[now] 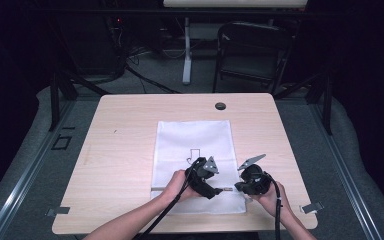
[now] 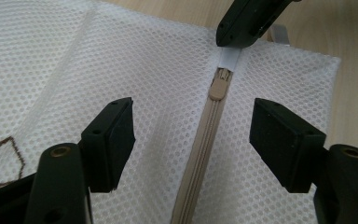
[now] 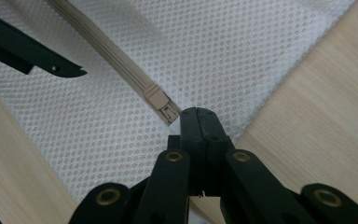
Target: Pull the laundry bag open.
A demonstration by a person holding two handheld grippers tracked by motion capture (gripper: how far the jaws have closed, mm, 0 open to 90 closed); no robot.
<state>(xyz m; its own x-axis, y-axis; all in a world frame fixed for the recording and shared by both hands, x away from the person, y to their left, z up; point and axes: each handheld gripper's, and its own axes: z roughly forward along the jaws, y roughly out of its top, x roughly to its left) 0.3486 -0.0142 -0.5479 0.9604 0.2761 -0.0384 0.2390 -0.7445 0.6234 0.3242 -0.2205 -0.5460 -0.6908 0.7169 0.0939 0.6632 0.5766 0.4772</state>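
Note:
A white mesh bag (image 1: 192, 140) lies flat on the wooden table (image 1: 120, 150), with a beige zipper (image 2: 205, 140) running along its near edge. The zipper's slider (image 2: 219, 84) sits close to the zipper's end, next to a small white tab (image 2: 229, 58). My right gripper (image 3: 199, 122) is shut on that tab at the bag's corner, seen from the other side as black jaws (image 2: 249, 21). My left gripper (image 2: 193, 126) hovers just above the mesh with its jaws open, one pad (image 2: 114, 135) on each side of the zipper, neither touching it. In the high view both grippers (image 1: 215, 191) (image 1: 236, 187) meet at the bag's near right edge.
A brown outline (image 2: 4, 151) is printed on the bag. The table has a dark round grommet (image 1: 220, 106) at the back and metal clips (image 1: 312, 206) at the front corners. A folding chair (image 1: 252, 50) and a stand stand behind the table.

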